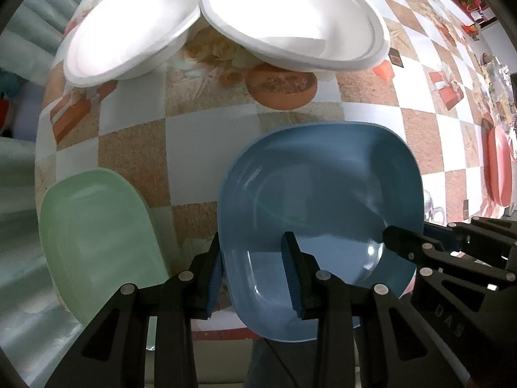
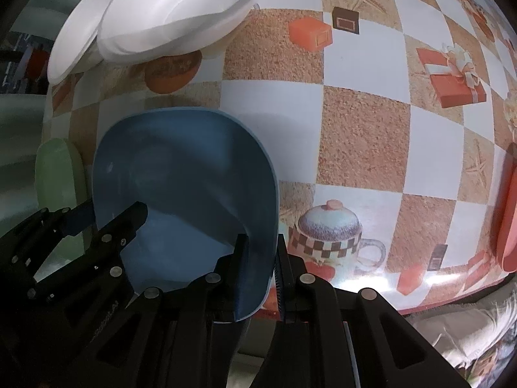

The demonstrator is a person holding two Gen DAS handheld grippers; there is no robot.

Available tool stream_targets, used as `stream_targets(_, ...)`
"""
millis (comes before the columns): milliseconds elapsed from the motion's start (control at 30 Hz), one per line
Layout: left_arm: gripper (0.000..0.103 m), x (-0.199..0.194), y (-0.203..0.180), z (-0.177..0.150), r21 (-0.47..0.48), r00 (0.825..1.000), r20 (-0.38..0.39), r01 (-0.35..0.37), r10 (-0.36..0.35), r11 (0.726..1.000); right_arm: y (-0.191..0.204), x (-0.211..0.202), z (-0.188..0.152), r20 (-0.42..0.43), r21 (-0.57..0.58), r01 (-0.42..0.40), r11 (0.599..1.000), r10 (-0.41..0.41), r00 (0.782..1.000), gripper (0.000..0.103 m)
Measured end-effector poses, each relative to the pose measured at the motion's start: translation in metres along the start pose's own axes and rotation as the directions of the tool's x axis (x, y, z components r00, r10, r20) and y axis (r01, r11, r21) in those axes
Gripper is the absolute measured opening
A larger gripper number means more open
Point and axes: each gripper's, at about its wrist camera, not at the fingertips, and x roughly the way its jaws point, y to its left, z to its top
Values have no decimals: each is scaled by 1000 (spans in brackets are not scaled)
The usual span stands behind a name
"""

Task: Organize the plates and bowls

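Observation:
A blue square bowl hangs just above the checkered tablecloth, over the table's near edge. My left gripper points straight down and straddles the bowl's left rim, one pad outside and one inside, shut on it. My right gripper is clamped on the opposite rim. A pale green plate lies left of the bowl. Two white foam bowls sit at the back, rims overlapping.
A coral-red plate lies at the table's far right edge. The table has a printed cloth with flat pictures of pots, boxes and a teapot. Its front edge runs just under the grippers. Clutter lines the far right.

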Motion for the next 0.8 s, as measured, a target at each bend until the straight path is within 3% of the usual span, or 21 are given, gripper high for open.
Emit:
stream_targets(400,38,-52,24,-8,-56,995,100,-13,19,998,40,-41,-25,44,-86,-4,996,8,999,17)
stream_targets(800,38,-87,92,-36,-200,979,176,-66,102,977,150,-64,-44,37,-291,1,957,10,999,17)
